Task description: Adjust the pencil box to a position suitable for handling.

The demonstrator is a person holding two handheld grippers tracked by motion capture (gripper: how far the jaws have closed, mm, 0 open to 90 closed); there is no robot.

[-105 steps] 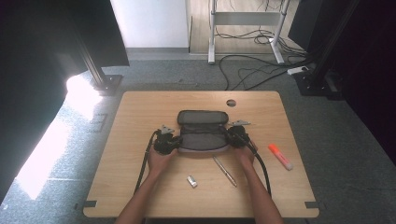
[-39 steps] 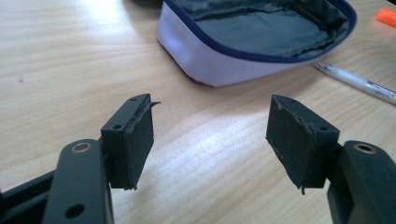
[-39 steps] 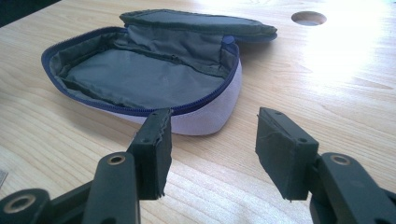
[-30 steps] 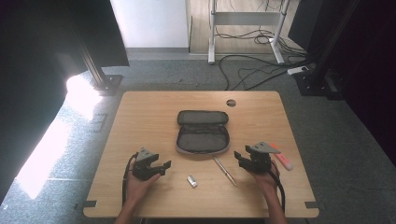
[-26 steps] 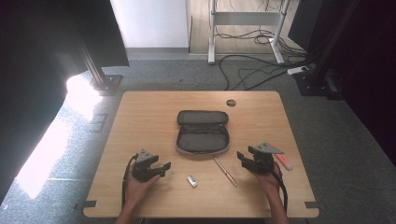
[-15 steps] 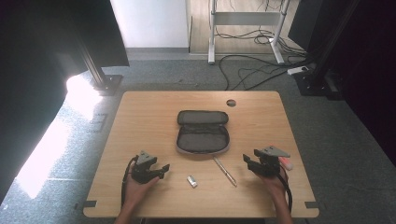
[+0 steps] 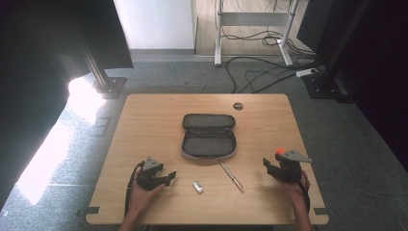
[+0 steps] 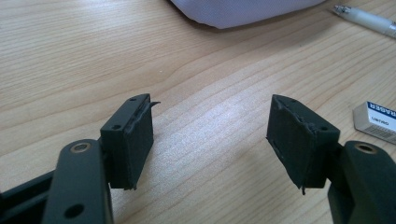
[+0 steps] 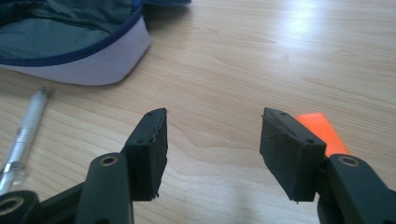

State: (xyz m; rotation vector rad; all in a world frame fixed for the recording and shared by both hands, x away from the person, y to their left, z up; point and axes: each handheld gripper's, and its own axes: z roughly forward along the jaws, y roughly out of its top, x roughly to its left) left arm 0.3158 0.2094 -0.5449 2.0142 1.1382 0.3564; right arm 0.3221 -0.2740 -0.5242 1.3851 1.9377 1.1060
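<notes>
An open grey pencil case (image 7: pixel 209 137) lies at the middle of the wooden table (image 7: pixel 144 125). In front of it are a silver pen (image 7: pixel 232 176) and a small white eraser (image 7: pixel 197 186). My left gripper (image 7: pixel 168 177) rests near the front left, open and holding nothing, jaws pointing right toward the eraser (image 8: pixel 378 122). My right gripper (image 7: pixel 266 166) sits at the front right, open, with nothing between the pads. An orange highlighter (image 9: pixel 322 130) lies just behind its right jaw. The pen (image 9: pixel 23 140) and the case (image 9: pixel 70 42) are to its left.
A dark round cable hole (image 7: pixel 238 106) sits in the table near the far edge. The table's front edge is close under both hands. Beyond the table are floor cables (image 7: pixel 260 72) and a white desk frame (image 7: pixel 250 29).
Both grippers left the pencil case's sides and pulled back to the front corners. Over the last second they drifted slightly farther toward the front edge. The case, pen and eraser stayed put.
</notes>
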